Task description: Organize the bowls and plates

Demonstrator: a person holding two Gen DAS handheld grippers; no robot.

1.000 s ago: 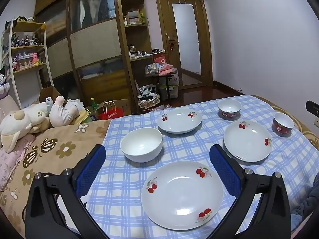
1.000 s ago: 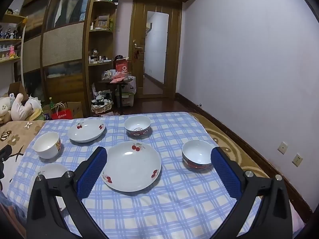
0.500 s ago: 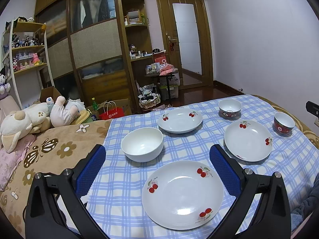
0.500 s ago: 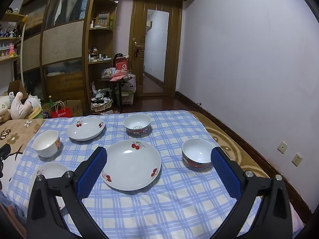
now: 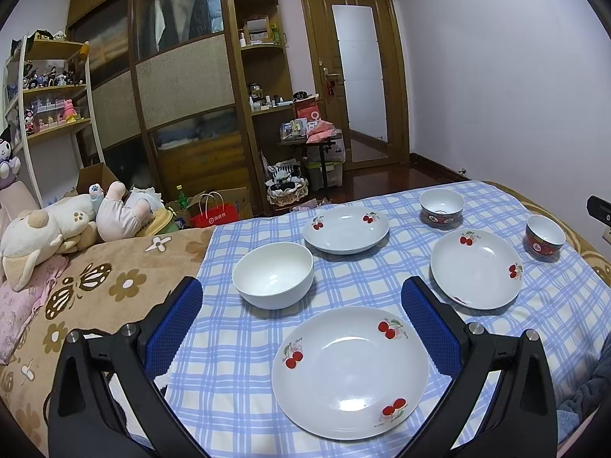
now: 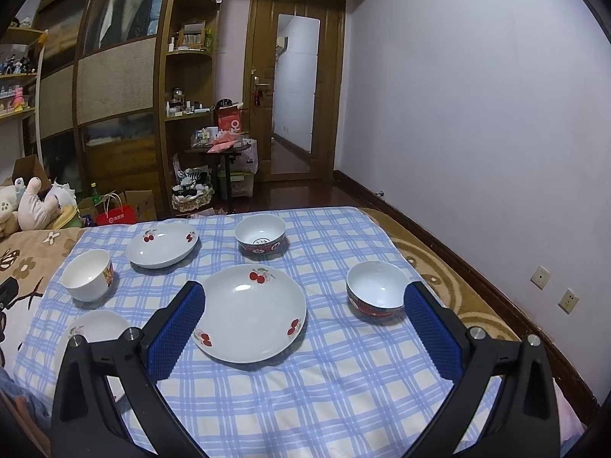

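Observation:
Three white cherry-print plates lie on the blue checked cloth (image 5: 236, 358): a near one (image 5: 349, 372), a right one (image 5: 475, 267) and a far one (image 5: 345, 229). A plain white bowl (image 5: 273, 274) sits left of them. Two red-patterned bowls stand at the far right, one further back (image 5: 441, 206) and one nearer the edge (image 5: 544, 234). My left gripper (image 5: 301, 297) is open and empty above the near plate. My right gripper (image 6: 303, 301) is open and empty above the middle plate (image 6: 250, 313), with a red bowl (image 6: 376, 288) by its right finger.
Plush toys (image 5: 49, 229) lie on a brown flowered blanket (image 5: 99, 290) to the left. A wooden wardrobe, shelves and a cluttered small table (image 5: 309, 137) stand behind. The cloth's right edge (image 6: 416, 267) drops toward the floor along the wall.
Both views have shifted only slightly. Nothing on the cloth has moved and both grippers stay open.

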